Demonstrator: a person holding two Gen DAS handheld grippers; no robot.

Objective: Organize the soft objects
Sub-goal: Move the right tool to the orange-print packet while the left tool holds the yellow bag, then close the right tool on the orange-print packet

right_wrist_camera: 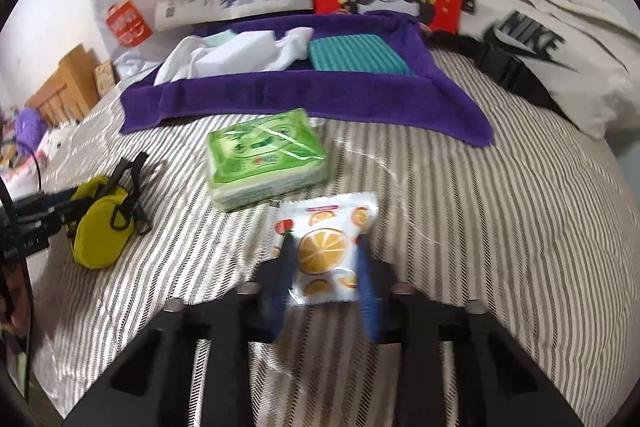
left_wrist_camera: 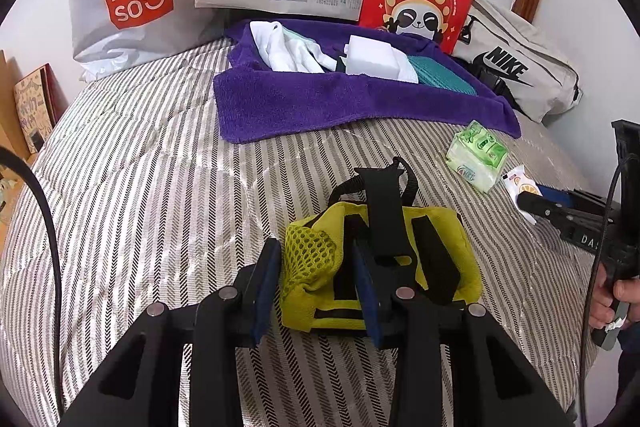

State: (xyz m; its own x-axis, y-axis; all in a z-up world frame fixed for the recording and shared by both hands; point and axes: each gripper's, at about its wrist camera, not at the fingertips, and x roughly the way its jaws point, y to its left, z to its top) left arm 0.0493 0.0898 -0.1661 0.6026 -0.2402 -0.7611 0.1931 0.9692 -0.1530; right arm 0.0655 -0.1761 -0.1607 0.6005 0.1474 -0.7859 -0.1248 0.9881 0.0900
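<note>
Lay lengthwise between the right gripper's (right_wrist_camera: pixel 324 259) jaws, clenched on its sides: the orange-print packet (right_wrist_camera: pixel 326 247), on the bed (right_wrist_camera: pixel 500 227) before the purple towel (right_wrist_camera: pixel 304 95); gripped by the left gripper (left_wrist_camera: pixel 316 279): the yellow pouch (left_wrist_camera: pixel 380 267), farther from the towel.

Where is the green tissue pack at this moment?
In the right wrist view the green tissue pack lies on the striped bed cover, between the purple towel behind it and the orange-print packet in front.

Your right wrist view is motion-blurred, so the orange-print packet (right_wrist_camera: pixel 326 251) shows no readable text; the yellow pouch (right_wrist_camera: pixel 100 223) is half hidden there.
</note>
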